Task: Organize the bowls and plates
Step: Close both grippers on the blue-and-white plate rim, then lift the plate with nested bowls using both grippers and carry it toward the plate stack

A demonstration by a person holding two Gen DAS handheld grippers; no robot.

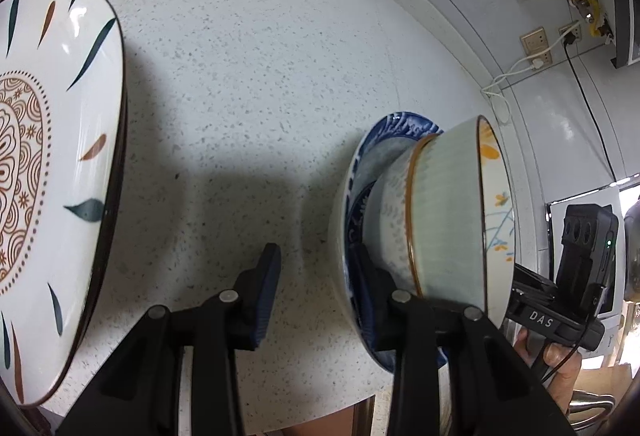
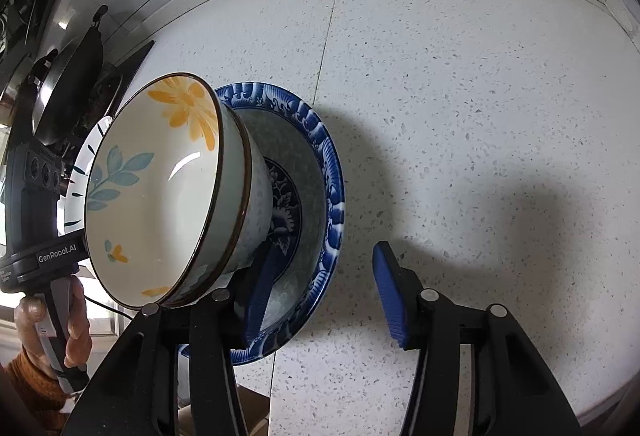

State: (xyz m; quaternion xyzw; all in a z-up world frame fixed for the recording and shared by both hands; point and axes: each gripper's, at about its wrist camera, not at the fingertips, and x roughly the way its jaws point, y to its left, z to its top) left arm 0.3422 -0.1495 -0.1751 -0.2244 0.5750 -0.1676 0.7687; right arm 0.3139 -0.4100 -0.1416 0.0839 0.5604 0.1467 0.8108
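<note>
The blue-rimmed plate [image 2: 328, 195], carrying 2 nested bowls [image 2: 168, 187], is straddled at opposite rim edges by the left gripper [image 1: 316, 292] and right gripper [image 2: 324, 296], jaws part-open; contact cannot be told. Open countertop [image 2: 480, 115] lies right; a patterned plate [image 1: 60, 155] sits left.

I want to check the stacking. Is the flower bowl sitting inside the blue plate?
Yes, the flower bowl rests inside the blue plate, whose patterned rim shows around it in the right wrist view.
</note>
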